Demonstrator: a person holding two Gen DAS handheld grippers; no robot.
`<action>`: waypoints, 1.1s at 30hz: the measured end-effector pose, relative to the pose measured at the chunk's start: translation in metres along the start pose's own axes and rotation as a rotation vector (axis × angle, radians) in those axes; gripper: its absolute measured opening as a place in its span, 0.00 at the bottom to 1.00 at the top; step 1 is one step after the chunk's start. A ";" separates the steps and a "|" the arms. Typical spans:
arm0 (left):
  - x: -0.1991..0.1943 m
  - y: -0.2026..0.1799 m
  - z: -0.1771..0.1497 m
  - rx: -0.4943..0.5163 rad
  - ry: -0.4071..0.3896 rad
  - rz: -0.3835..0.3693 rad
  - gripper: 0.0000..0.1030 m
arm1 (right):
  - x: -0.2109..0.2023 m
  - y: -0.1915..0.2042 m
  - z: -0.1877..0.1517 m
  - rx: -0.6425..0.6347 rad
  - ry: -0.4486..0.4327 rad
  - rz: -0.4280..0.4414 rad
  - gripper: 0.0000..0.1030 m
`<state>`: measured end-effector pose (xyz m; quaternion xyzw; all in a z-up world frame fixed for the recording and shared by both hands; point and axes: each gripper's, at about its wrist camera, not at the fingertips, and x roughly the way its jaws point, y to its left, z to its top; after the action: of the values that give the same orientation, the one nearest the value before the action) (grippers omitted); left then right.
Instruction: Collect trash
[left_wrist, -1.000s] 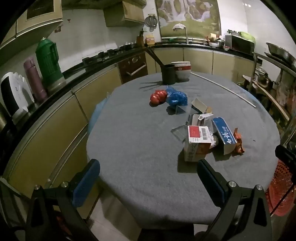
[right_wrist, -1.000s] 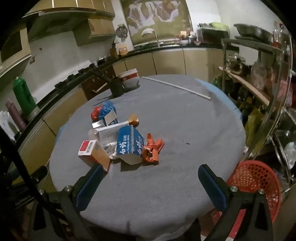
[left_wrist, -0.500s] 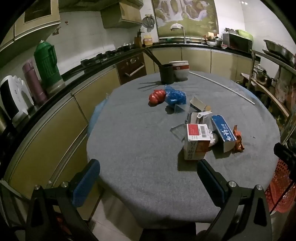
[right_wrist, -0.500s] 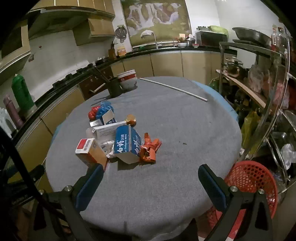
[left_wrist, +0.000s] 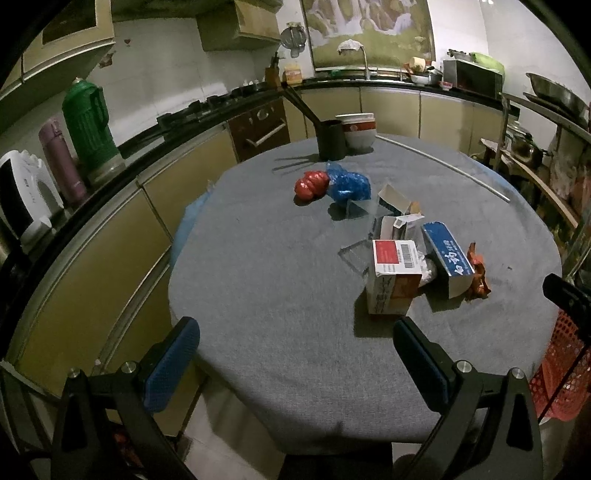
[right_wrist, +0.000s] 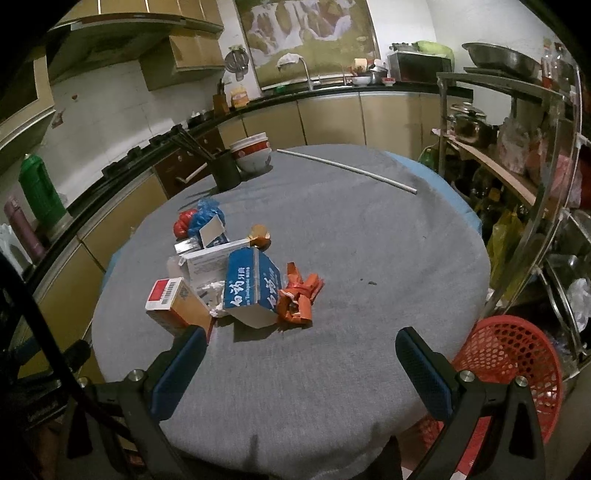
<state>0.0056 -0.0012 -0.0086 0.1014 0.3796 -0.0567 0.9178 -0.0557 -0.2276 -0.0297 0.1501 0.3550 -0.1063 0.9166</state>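
Note:
Trash lies in a pile on the round grey table (left_wrist: 266, 258) (right_wrist: 369, 240): a red-and-white carton (left_wrist: 393, 275) (right_wrist: 175, 302), a blue toothpaste box (left_wrist: 447, 254) (right_wrist: 251, 288), an orange wrapper (left_wrist: 478, 277) (right_wrist: 299, 297), white opened boxes (left_wrist: 397, 218) (right_wrist: 207, 258), a blue plastic bag (left_wrist: 349, 184) (right_wrist: 207, 218) and a red crumpled wrapper (left_wrist: 310, 184) (right_wrist: 183, 223). A red mesh basket (right_wrist: 506, 369) (left_wrist: 561, 376) stands on the floor at the table's right. My left gripper (left_wrist: 295, 354) and right gripper (right_wrist: 301, 365) both hover open over the near edge, holding nothing.
A dark utensil holder (left_wrist: 332, 140) (right_wrist: 225, 170) and stacked bowls (left_wrist: 360, 129) (right_wrist: 253, 151) stand at the table's far side, beside a long white rod (right_wrist: 347, 170). Counters curve along the left and back. A cluttered metal shelf rack (right_wrist: 535, 184) stands right.
Both grippers have drifted slightly; the views shifted a little and the trash pile sits marginally nearer. Nothing was picked up, and both stayed open.

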 end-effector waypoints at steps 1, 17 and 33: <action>0.001 0.001 0.000 -0.002 0.006 -0.010 1.00 | 0.002 -0.002 0.000 0.009 0.005 0.009 1.00; 0.057 -0.002 0.047 -0.078 0.089 -0.245 1.00 | 0.078 -0.043 0.018 0.209 0.117 0.172 0.57; 0.111 -0.046 0.055 -0.030 0.233 -0.325 0.78 | 0.161 -0.041 0.034 0.292 0.272 0.246 0.57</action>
<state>0.1136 -0.0620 -0.0558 0.0308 0.4952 -0.1864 0.8480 0.0693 -0.2923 -0.1239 0.3364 0.4352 -0.0228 0.8348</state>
